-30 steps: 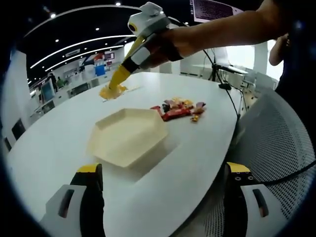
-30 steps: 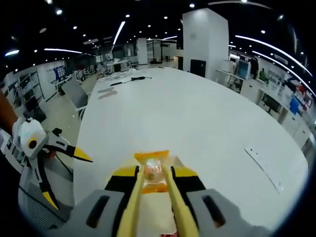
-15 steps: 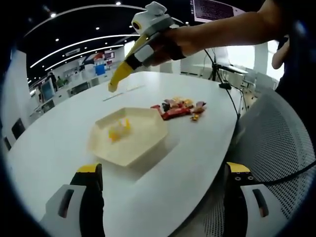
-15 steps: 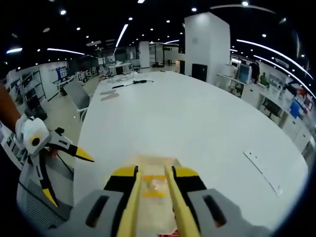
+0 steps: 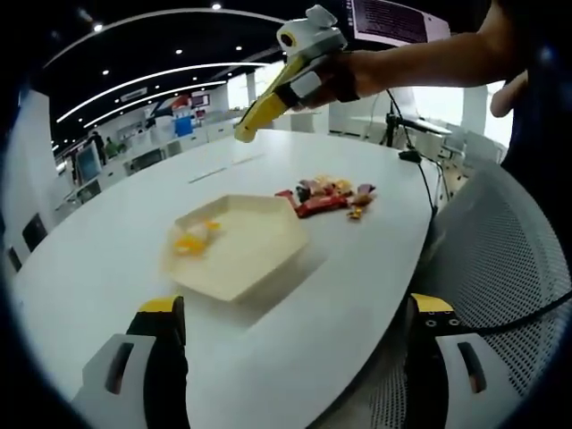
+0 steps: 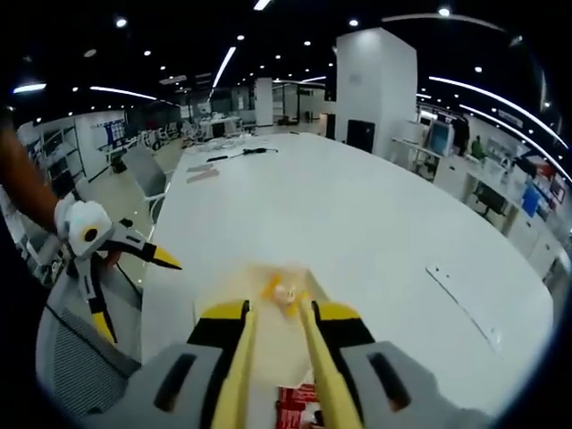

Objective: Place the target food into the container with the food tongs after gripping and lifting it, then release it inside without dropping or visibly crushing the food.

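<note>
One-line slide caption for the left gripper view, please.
A yellow snack packet lies in the cream tray while the right hand-held gripper hangs above the table, near a pile of snacks.

Cream hexagonal container (image 5: 239, 246) on the white round counter (image 5: 107, 268), yellow-wrapped candy (image 5: 189, 241) inside at its left, pile of wrapped snacks (image 5: 326, 197) just behind-right, mesh chair (image 5: 500, 268) beside the counter's right edge

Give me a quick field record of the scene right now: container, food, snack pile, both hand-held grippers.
container: cream hexagonal tray on the white table
food: yellow wrapped snack inside tray, at its far-left side
snack pile: assorted wrapped snacks on table beside tray
right hand-held gripper: raised above table, tongs holding nothing
left hand-held gripper: jaws wide apart, near table edge
</note>
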Motion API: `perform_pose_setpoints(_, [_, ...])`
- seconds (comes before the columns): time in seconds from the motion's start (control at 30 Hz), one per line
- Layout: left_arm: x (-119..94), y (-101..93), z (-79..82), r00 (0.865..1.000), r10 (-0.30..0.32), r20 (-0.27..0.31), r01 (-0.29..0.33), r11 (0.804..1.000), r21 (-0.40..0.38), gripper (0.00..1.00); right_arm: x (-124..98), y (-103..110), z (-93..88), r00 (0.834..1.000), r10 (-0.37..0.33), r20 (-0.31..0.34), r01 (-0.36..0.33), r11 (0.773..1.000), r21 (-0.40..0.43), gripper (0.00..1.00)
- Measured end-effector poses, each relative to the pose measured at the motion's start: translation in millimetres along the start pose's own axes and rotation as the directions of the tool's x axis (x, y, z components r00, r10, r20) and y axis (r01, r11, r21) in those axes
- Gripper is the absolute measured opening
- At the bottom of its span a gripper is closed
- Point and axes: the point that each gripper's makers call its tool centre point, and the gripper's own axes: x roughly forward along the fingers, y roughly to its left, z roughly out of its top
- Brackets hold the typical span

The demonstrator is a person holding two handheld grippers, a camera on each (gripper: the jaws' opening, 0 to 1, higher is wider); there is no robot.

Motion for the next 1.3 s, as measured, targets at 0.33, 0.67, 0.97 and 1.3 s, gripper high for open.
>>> perform_pose_setpoints(0.33, [0, 0.8, -0.6, 1.000, 0.003, -0.003, -0.003, 1.000, 0.000, 0.99, -43, 0, -35.2, 0.999, -0.037, -0.014, 0.037, 0.999, -0.004, 0.27])
perform_pose_setpoints(0.67, [0, 4.4, -1.9, 1.000, 0.021, -0.007, -0.021, 1.000, -0.006, 0.99, -71, 15, -69.4, 0.999, -0.021, -0.045, 0.019, 0.999, -0.035, 0.26])
perform_pose_setpoints(0.97, [1, 3.5, -2.7, 1.000, 0.018, -0.015, -0.019, 1.000, -0.015, 0.99, -80, 23, -93.0, 0.999, -0.003, -0.045, 0.001, 0.999, -0.037, 0.26])
perform_pose_setpoints(1.3, [1, 2.6, -2.8, 1.000, 0.012, -0.017, -0.012, 1.000, -0.008, 0.99, -80, 33, -119.7, 0.998, 0.017, -0.059, -0.019, 0.999, -0.033, 0.26])
